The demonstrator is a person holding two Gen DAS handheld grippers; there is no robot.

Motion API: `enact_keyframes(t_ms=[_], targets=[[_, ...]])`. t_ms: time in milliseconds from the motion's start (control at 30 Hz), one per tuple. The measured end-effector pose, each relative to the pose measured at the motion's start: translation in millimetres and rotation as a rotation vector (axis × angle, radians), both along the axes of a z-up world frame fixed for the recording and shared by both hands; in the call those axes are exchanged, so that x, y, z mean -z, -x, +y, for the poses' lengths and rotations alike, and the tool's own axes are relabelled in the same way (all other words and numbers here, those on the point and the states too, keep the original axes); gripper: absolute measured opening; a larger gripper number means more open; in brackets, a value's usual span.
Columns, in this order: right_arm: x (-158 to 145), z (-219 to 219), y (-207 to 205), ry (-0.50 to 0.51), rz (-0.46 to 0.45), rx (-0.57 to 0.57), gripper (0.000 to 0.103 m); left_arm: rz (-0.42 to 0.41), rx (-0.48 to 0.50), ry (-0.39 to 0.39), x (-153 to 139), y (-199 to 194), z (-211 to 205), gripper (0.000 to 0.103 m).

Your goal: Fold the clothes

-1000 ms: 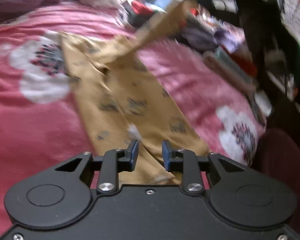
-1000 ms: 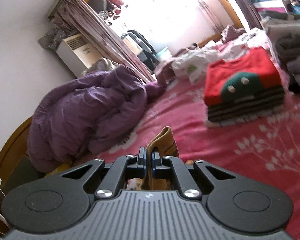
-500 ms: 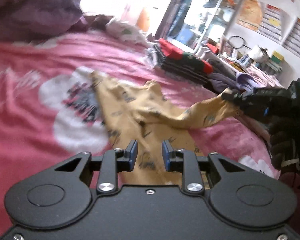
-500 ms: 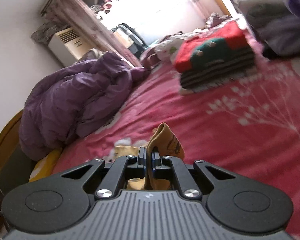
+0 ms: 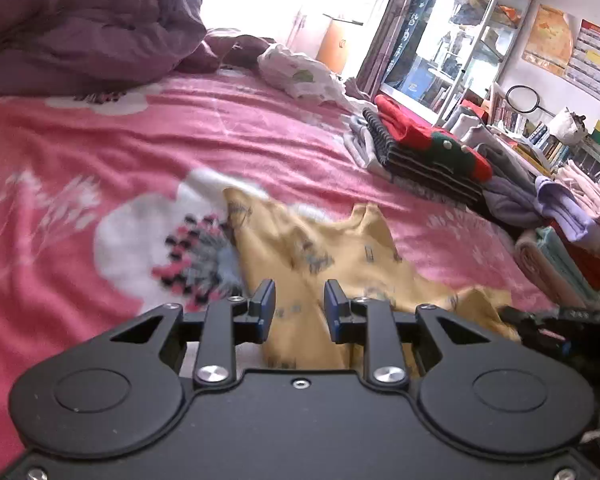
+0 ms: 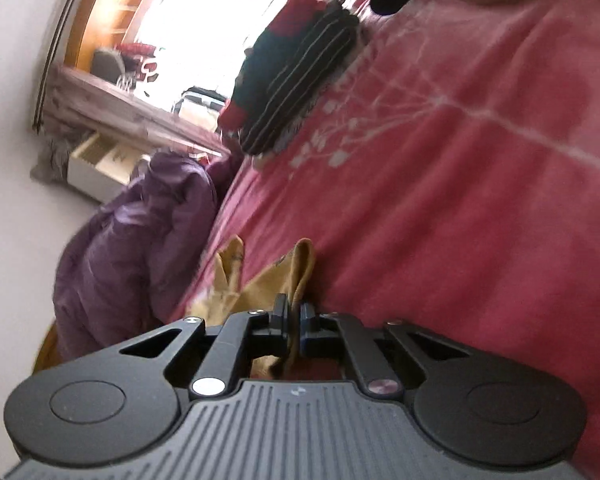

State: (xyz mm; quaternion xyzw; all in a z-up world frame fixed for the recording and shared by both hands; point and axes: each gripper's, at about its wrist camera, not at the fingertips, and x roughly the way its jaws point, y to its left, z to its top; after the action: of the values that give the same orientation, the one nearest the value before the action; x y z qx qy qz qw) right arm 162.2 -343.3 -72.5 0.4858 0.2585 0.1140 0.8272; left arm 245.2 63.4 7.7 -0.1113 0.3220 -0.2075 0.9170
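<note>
Yellow printed cotton clothing (image 5: 300,248) lies spread and a bit crumpled on the pink flowered bed cover (image 5: 100,148), near the front edge of the bed. One end of it is pinched tight between the pressed-together jaws of the right gripper (image 6: 294,314), down close to the cover. The cloth pokes up past the jaws as a small yellow flap.

The left gripper (image 5: 299,300) sits above the near part of the yellow cloth. Its jaws are spread a little. Cloth shows in the gap, but the pads do not seem to press on it, so I think it holds nothing.

To do this fold well, I would lay the pinched end down flat and smooth, not in a bunch. I would line up the edges before letting go. The left gripper could press the near part so it does not slide.

Further off, a folded red and green sweater on dark striped clothes (image 5: 428,152) waits in a pile. A big purple quilt (image 5: 80,28) is heaped at the far side.
</note>
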Motion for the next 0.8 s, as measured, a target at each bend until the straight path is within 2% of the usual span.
enact_keyframes(t_ms=[200,267,333,433,500,567,633,733,800], targets=[[4,-12,5,-0.079,0.033,0.029,0.007,-0.015,0.016,-0.037,6,-28,-19,0.024],[3,-14,5,-0.090,0.034,0.021,0.011,-0.014,0.004,-0.036,10,-33,-16,0.024],[5,-16,3,-0.123,0.017,0.018,0.024,-0.015,-0.010,-0.026,13,-38,-12,0.024],[5,-18,-2,-0.156,-0.007,0.037,0.031,-0.013,-0.029,-0.003,17,-42,-6,0.024],[5,-17,-5,-0.147,-0.015,0.044,0.031,-0.018,-0.032,0.011,18,-43,-5,0.024],[5,-14,-9,-0.117,-0.016,0.050,0.030,-0.032,-0.026,0.021,17,-44,-7,0.024],[3,-10,-13,-0.048,-0.009,0.056,0.008,-0.048,-0.018,0.011,16,-46,-11,0.024],[-4,-6,-7,0.011,-0.032,0.068,0.008,-0.042,-0.017,-0.009,18,-51,-13,0.024],[-15,-7,4,0.022,-0.056,0.070,0.008,-0.006,-0.012,-0.055,23,-57,-16,0.024]])
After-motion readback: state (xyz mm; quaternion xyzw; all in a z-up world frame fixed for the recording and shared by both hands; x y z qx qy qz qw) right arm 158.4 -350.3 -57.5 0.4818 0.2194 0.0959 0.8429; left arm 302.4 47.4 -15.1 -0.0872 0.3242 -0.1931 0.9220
